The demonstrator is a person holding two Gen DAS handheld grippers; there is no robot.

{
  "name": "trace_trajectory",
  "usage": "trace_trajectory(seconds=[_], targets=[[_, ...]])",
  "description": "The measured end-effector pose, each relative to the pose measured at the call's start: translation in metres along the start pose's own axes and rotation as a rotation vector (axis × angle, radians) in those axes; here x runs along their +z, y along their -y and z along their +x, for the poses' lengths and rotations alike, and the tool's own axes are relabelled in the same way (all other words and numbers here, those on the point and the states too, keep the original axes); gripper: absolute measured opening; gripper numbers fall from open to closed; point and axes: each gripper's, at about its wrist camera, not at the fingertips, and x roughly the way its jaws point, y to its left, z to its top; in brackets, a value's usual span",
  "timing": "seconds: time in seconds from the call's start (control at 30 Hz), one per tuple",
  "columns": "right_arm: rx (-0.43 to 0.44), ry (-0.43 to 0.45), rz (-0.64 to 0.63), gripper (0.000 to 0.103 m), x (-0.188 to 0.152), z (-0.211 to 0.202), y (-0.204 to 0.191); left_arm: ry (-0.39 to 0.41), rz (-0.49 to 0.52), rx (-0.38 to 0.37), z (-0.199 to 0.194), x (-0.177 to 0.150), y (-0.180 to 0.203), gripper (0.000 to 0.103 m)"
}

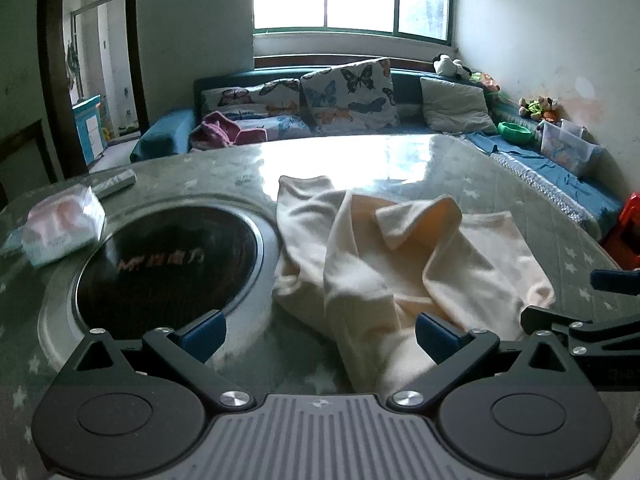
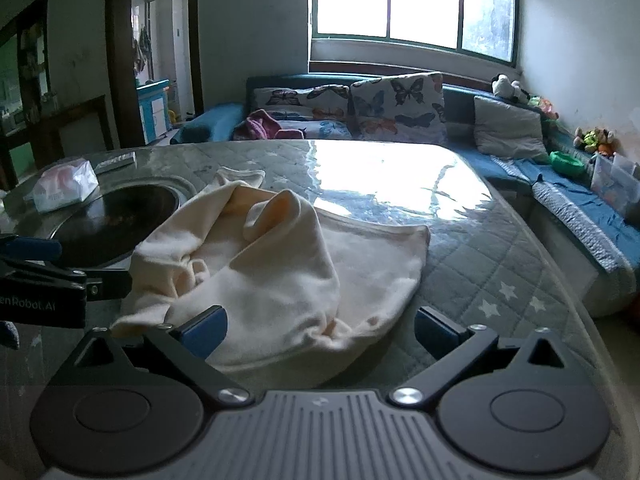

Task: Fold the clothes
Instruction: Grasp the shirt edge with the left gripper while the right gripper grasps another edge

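Where window (image 2: 412, 4) light glared off quilted table (image 2: 480, 256), sofa (image 1: 404, 88) behind: cream garment (image 1: 400, 256) crumpled at twelve o'clock, left gripper (image 1: 320, 334) and right gripper (image 2: 320, 330) both spread wide, empty.

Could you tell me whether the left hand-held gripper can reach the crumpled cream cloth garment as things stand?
Probably yes: the left hand-held gripper is open, the crumpled cream cloth garment lies just ahead, and nothing blocks it.
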Motion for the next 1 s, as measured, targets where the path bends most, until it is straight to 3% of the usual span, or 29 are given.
trace_trajectory(seconds=[0.37,0.6,0.73,0.83,0.87,1.0], targets=[[0.071,-0.003,-0.030,0.077,0.046,0.057,0.010,0.010,0.078,-0.032,0.057,0.041,0.003,0.078],[0.122,-0.038,-0.059,0.064,0.064,0.104,0.006,-0.025,0.118,-0.053,0.098,0.055,0.008,0.070],[0.141,-0.064,-0.055,0.039,0.064,0.125,0.005,-0.058,0.125,-0.081,0.116,0.056,0.010,0.050],[0.144,-0.073,-0.059,0.019,0.061,0.133,0.007,-0.073,0.122,-0.090,0.125,0.055,0.008,0.028],[0.142,-0.072,-0.058,0.015,0.061,0.133,0.008,-0.075,0.114,-0.093,0.126,0.054,0.006,0.019],[0.131,-0.034,-0.031,0.009,0.061,0.124,0.019,-0.067,0.084,-0.102,0.122,0.052,-0.003,0.006]])
